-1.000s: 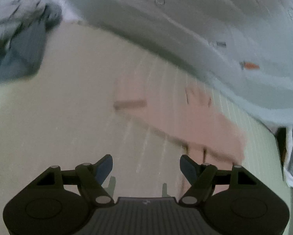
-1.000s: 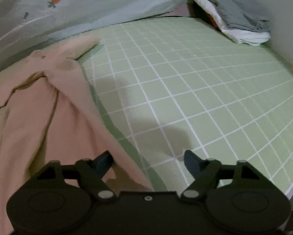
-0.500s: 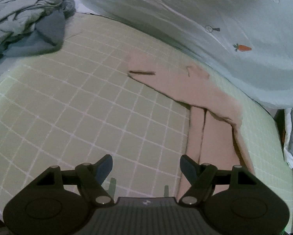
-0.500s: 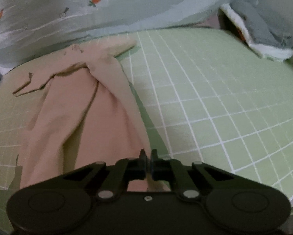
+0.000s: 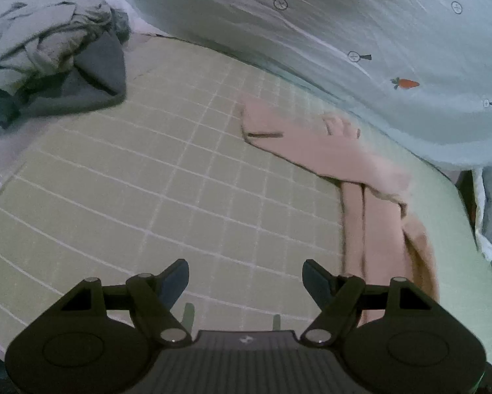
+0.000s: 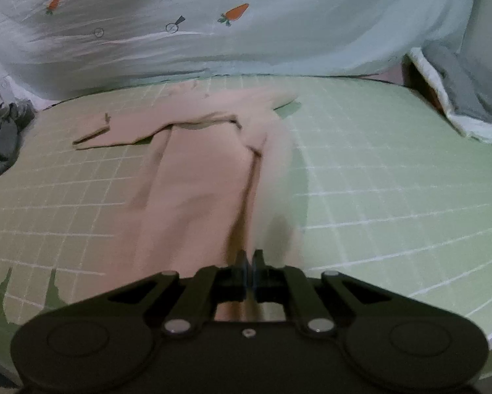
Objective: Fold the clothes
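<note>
A pink garment (image 6: 196, 177) lies spread on the green grid mat (image 6: 393, 180), one sleeve reaching to the left. It also shows in the left wrist view (image 5: 377, 216) at the right side of the mat (image 5: 147, 180). My right gripper (image 6: 250, 262) is shut on the near edge of the pink garment, a raised fold running away from the jaws. My left gripper (image 5: 246, 279) is open and empty above bare mat, to the left of the garment.
A crumpled grey clothes pile (image 5: 49, 62) sits at the far left; it shows small in the right wrist view (image 6: 3, 134). A folded grey and white stack (image 6: 459, 98) lies at the far right. A carrot-print sheet (image 6: 246, 26) hangs behind the mat.
My right gripper closed on the garment's near edge and now pulls it, raising a fold. My left gripper stayed open and shifted its view over the mat.
</note>
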A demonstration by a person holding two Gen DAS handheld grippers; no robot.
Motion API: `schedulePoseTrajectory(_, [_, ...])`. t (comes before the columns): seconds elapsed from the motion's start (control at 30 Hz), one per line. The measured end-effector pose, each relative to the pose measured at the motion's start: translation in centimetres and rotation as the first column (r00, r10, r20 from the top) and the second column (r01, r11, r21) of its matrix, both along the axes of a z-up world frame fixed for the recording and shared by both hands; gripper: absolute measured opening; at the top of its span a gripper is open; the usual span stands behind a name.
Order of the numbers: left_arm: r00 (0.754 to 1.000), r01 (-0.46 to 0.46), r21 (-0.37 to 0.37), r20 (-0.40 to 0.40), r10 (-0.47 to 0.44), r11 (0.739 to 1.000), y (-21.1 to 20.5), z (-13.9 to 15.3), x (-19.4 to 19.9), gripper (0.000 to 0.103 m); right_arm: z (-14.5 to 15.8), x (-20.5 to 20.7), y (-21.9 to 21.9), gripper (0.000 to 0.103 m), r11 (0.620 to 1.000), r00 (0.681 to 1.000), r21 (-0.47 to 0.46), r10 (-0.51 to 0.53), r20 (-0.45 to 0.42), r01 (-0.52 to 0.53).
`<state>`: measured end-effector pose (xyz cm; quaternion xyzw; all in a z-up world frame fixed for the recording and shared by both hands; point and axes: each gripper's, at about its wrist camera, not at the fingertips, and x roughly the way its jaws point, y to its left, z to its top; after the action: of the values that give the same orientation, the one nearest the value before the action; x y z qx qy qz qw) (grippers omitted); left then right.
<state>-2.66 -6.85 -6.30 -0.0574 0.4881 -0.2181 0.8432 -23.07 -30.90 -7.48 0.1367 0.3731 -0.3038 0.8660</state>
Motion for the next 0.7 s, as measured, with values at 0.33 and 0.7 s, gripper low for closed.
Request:
schedulePoseTrajectory(0.33, [0.999,-0.05,0.02,-0.01,0.05,0.999,4.2,-0.7,1.7,0.077,-1.6,0.1,0.7,0.033,0.98,0.986,0.152,-0.145,0.086,0.131])
schedulePoseTrajectory(0.7, [0.999,-0.038,0.012,-0.03,0.039,0.999,3.8,-1.5,2.4,0.078,-2.5,-0.3,-0.7,0.025,0.962,0.974,0.178,-0.221,0.054,0.208])
